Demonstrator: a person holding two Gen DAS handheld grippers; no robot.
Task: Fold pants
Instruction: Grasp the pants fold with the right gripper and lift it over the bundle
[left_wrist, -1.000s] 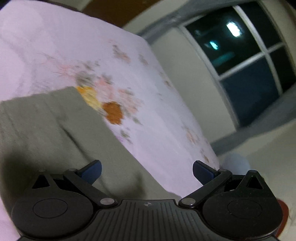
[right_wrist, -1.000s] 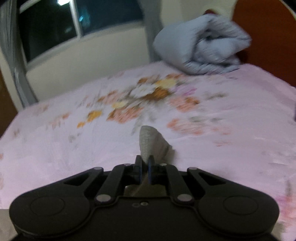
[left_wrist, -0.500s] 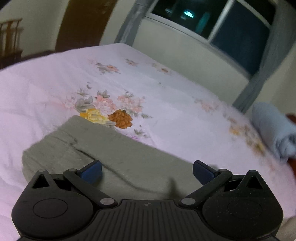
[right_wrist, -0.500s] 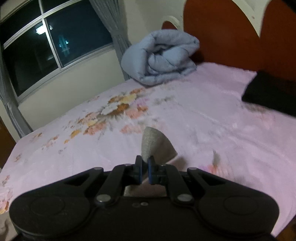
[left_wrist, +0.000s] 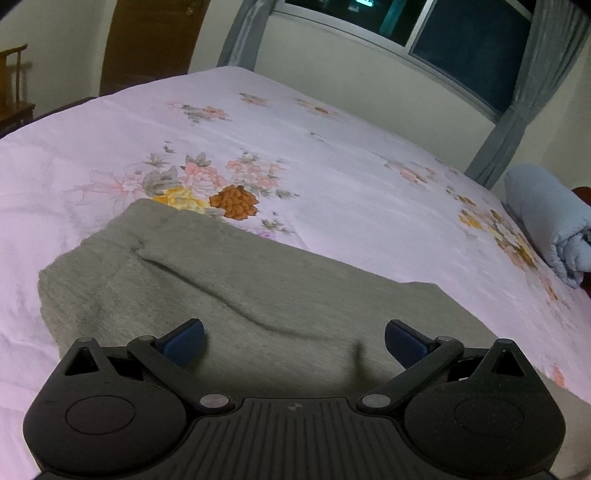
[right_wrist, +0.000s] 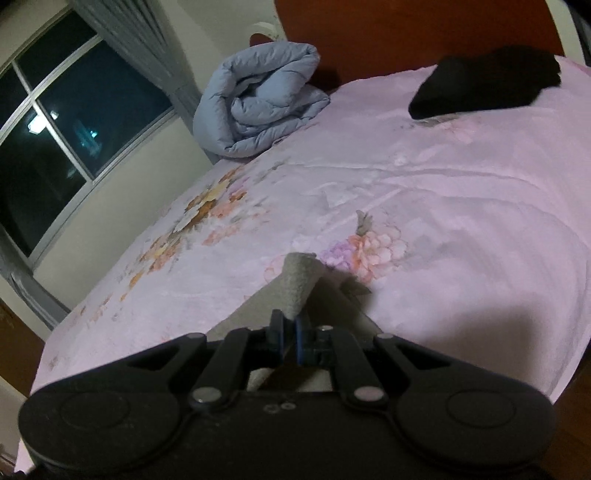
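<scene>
Grey pants (left_wrist: 236, 280) lie flat on the bed (left_wrist: 332, 155), directly under and ahead of the open, empty left claw (left_wrist: 294, 343). Right claw (right_wrist: 289, 338) is clamped on a pants corner, long axis running between the claws.

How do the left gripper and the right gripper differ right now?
The left gripper is open, its blue fingers spread wide with nothing between them; the right gripper is shut, its fingers pinching a corner of the grey pants. The left gripper hangs over the flat part of the pants on the pink bedsheet; the right gripper has its corner raised into a peak. Both are black with blue fingers and point down toward the bed.
</scene>
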